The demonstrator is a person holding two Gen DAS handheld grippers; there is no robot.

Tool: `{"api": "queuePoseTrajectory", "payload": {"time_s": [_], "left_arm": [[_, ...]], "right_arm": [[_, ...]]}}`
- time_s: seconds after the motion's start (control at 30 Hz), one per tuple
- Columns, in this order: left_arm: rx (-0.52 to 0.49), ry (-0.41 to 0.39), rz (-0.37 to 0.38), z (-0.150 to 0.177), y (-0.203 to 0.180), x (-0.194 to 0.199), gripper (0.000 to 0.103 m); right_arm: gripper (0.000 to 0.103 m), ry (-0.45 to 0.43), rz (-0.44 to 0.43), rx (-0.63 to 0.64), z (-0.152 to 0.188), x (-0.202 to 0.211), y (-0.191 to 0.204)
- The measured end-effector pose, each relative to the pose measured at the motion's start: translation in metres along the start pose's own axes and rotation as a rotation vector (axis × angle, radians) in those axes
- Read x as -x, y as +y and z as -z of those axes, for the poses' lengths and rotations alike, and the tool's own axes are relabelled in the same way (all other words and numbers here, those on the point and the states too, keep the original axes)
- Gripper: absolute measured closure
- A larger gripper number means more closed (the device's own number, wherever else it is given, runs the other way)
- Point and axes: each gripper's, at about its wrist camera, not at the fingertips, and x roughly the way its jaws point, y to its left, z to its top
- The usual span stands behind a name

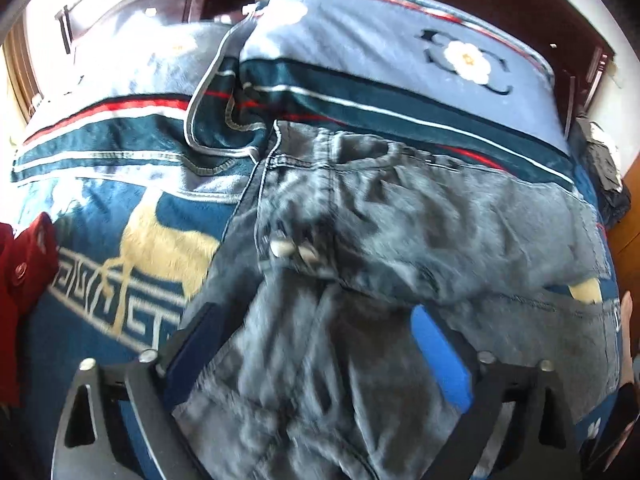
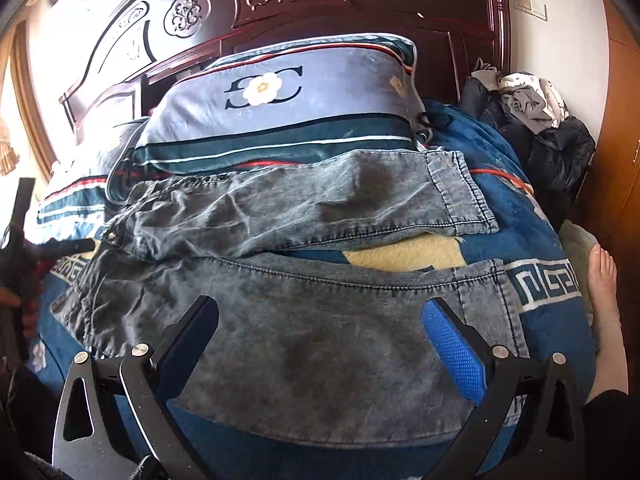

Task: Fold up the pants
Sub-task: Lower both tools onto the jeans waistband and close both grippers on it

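Grey denim pants point(image 2: 304, 280) are lying spread across a blue patterned blanket point(image 2: 560, 320) on the bed, directly below both hand-held grippers. In the right wrist view, the right hand-held gripper point(image 2: 320, 320) is hovering with its jaws spread wide over the nearer leg, and the fabric is passing flat between the two fingers without being pinched. The farther leg is lying parallel behind it, with its hem point(image 2: 460, 192) pointing right and resting just in front of a striped pillow point(image 2: 280, 96). A carved dark headboard point(image 2: 280, 0) is standing behind the pillow, and a pile of dark clothing point(image 2: 540, 132) is sitting at the right edge of the bed.

In the left wrist view, the left hand-held gripper point(image 1: 304, 328) is also standing with its jaws apart, positioned over the waist end of the pants point(image 1: 360, 220). Denim is filling the gap between its fingers, but the frame is blurred, so contact cannot be confirmed. A red garment point(image 1: 24, 272) is lying at the left edge.
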Motion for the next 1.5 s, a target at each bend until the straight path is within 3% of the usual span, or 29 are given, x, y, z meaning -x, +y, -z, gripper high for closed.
{"api": "queuePoseTrajectory", "payload": {"time_s": [0.17, 0.3, 0.5, 0.8, 1.03, 1.23, 1.37, 1.5], "left_arm": [[-0.018, 0.026, 0.004, -0.042, 0.014, -0.031, 0.013], [-0.015, 0.041, 0.002, -0.07, 0.024, -0.053, 0.023], [0.028, 0.06, 0.003, -0.098, 0.029, -0.086, 0.024], [0.031, 0.09, -0.002, -0.108, 0.027, -0.118, 0.028], [0.003, 0.096, -0.008, -0.115, 0.02, -0.138, 0.034], [-0.054, 0.078, -0.036, -0.121, 0.002, -0.151, 0.06], [-0.069, 0.064, -0.047, -0.122, -0.005, -0.15, 0.084], [-0.075, 0.035, -0.021, -0.119, -0.005, -0.137, 0.088]], "right_arm": [[0.0, 0.022, 0.005, -0.023, 0.006, -0.013, -0.007], [0.0, 0.052, 0.02, -0.008, 0.015, -0.025, -0.008], [0.0, 0.09, -0.01, -0.003, 0.009, -0.046, -0.005], [0.0, 0.087, -0.032, -0.003, -0.043, -0.089, -0.01], [0.0, 0.084, 0.024, -0.026, -0.095, -0.117, -0.06], [0.0, 0.097, -0.011, -0.009, -0.131, -0.145, -0.082], [0.001, 0.175, -0.048, 0.018, -0.15, -0.185, -0.068], [0.004, 0.225, -0.057, -0.003, -0.16, -0.216, -0.055]]}}
